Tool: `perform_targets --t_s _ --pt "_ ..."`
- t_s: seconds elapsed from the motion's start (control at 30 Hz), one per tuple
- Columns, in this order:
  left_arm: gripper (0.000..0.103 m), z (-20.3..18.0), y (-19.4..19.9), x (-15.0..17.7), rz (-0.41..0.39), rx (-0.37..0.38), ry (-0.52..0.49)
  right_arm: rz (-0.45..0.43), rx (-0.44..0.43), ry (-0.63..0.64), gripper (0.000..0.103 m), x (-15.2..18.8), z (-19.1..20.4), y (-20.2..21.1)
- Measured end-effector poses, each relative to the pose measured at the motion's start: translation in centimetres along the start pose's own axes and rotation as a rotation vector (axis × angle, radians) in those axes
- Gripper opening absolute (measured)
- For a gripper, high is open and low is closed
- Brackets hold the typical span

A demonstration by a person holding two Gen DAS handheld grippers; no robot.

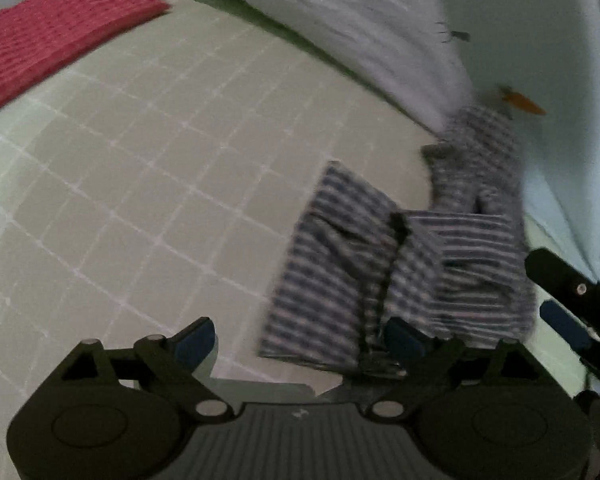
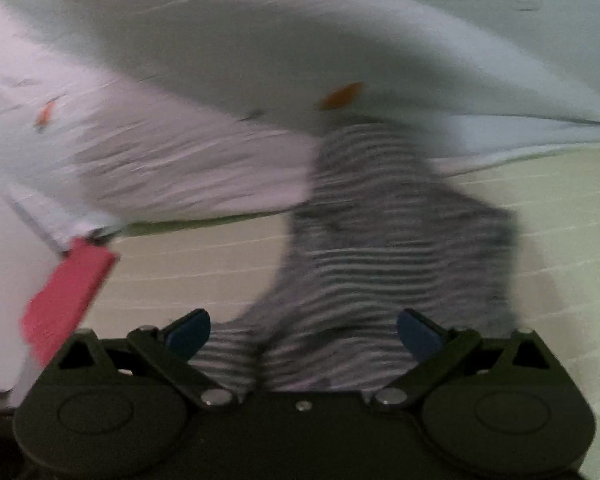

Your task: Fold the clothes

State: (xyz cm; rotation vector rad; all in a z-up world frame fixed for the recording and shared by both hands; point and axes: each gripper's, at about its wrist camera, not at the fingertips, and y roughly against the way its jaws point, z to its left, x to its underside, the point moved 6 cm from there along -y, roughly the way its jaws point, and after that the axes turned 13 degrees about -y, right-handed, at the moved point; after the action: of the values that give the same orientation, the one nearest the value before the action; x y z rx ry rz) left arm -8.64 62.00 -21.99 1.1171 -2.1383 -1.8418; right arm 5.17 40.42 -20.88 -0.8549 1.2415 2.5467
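The striped garment [image 1: 404, 264] lies bunched on the pale green gridded mat [image 1: 148, 184], off to the right in the left wrist view, with one part laid flat and banded and another part rising in a crumpled hump toward the white sheet [image 1: 360, 24] behind it. The left gripper [image 1: 300, 340] stands with its jaws spread wide, nothing between them but bare mat; its right blue pad [image 1: 404, 338] sits just at the near hem of the cloth, though blur keeps me from saying whether it touches. The right gripper [image 2: 304, 334] also has its jaws well apart, and the striped cloth runs under and between them in its own view — loose, from what shows, since neither pad presses on it. Both sets of tongs being wide over a garment that rests on the mat by itself suggests a fold has been laid down and let go, or that a fresh hold is being sought; the pictures do not settle which. The cloth is far from tidy: the hump and the dark seam down its middle say more folds are needed. A folded red cloth [image 1: 56, 36] lies flat at the far left of the mat, well apart from the striped one, probably a finished piece put aside to keep the working space free. The right gripper's view is heavily smeared, so fine detail of the fabric edges there cannot be trusted.
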Motion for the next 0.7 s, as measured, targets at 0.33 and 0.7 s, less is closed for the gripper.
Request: perform_targets --t_s 0.33,0.7 --pt "0.092 2.0 -1.6 0.7 0.044 -0.02 0.032 0.165 0.007 0.079 0.077 4.0 3.8 -4.7" --pt "0.092 2.0 0.7 0.7 0.002 -0.042 0.023 0.138 0.012 0.058 0.011 3.9 2.5 -1.8"
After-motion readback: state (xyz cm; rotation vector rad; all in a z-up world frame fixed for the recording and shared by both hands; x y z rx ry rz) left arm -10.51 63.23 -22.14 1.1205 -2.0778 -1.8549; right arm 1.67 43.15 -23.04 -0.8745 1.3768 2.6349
